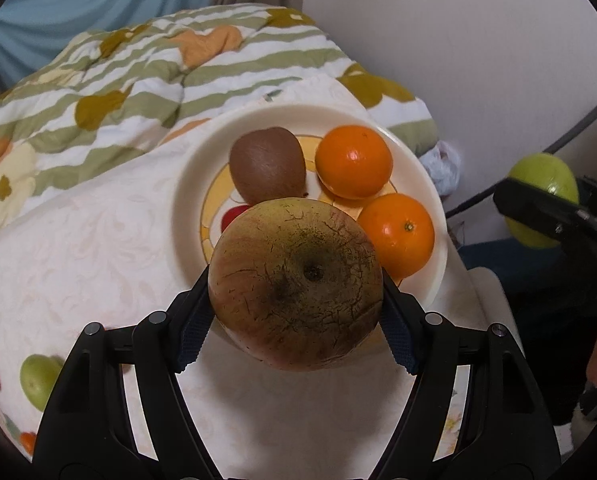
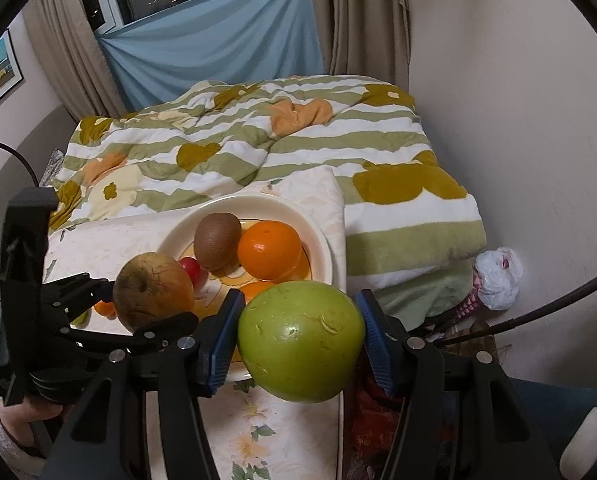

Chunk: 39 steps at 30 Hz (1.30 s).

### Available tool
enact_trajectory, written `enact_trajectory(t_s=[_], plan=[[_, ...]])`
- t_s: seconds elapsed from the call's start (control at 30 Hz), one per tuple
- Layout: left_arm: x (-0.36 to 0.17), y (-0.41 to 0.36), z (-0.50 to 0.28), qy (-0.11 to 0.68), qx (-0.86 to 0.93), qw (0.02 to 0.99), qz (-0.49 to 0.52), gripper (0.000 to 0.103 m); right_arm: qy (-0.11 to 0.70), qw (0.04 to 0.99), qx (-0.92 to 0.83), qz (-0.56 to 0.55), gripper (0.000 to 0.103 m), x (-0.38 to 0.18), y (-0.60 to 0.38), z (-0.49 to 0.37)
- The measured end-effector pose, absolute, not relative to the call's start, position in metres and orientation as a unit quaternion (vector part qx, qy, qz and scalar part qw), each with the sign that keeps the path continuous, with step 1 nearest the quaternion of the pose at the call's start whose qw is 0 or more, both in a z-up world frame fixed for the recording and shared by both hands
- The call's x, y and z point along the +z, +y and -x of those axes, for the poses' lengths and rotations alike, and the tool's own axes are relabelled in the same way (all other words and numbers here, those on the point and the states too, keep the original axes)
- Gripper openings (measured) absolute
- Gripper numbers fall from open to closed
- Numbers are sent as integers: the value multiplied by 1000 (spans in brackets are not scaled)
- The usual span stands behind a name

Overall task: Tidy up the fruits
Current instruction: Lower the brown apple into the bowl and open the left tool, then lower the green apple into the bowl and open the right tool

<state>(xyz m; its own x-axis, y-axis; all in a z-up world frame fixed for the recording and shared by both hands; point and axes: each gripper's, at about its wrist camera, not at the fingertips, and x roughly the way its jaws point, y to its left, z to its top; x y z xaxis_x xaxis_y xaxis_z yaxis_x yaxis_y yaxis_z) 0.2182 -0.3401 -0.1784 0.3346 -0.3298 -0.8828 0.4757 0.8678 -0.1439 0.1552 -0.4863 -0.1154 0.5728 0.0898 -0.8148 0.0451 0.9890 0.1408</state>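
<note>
A cream plate [image 1: 426,184] lies on a pale cloth [image 1: 98,248] with printed fruits, on a bed, just in front of a striped quilt [image 2: 258,152] w/ flower shapes. On the plate: a brown kiwi [image 1: 267,166] and two oranges [image 1: 353,161], close together; in the right wrist view the nearer orange [image 2: 254,289] is mostly hidden behind the fruits held in front. A small red round thing [image 2: 190,268] shows by the plate's middle, but I cannot tell if it is real fruit or part of the plate's picture. A white plastic bag [image 2: 498,280] lies on the floor by the wall, right of the bed.

The left tongs [image 1: 296,292] pinch a brownish apple [image 1: 294,284] w/ cracked skin, pads on both sides; it hangs over the plate's near rim and covers part of it. The right tongs [image 2: 300,338] pinch a green apple [image 2: 300,340], blue pads against its two sides, near the plate's front edge. In the left view this green apple is half hidden behind the black tongs, at the frame's right edge. A hand [image 2: 30,412] in a fluffy sleeve holds the left tool, cut off at the corner.
</note>
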Motion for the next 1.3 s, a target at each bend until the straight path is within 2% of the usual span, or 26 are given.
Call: enact_trajectory(t_s=[0.27,0.33,0.37,0.4,0.83,1.3], plan=[[-189,-347,-220,529,-247,807,-90,83,462,883,3,-84,53,-120,-493,-157],[-185,-346,-219,517,-247,815,-89,92,461,883,3,-83,53,-119,-492,-159],[-182,-345,-218,509,-246,820,-87,101,460,884,3,-84,53,-119,-493,-159],[-178,-342,-217,501,-243,826,-83,103,460,884,4,-84,53,-118,-493,-160],[-151,-273,-217,501,-168,848,-36,103,454,886,69,-66,53,-122,-462,-188],[-157,-228,-198,516,-107,850,-4,103,446,883,134,-51,53,-154,-428,-219]])
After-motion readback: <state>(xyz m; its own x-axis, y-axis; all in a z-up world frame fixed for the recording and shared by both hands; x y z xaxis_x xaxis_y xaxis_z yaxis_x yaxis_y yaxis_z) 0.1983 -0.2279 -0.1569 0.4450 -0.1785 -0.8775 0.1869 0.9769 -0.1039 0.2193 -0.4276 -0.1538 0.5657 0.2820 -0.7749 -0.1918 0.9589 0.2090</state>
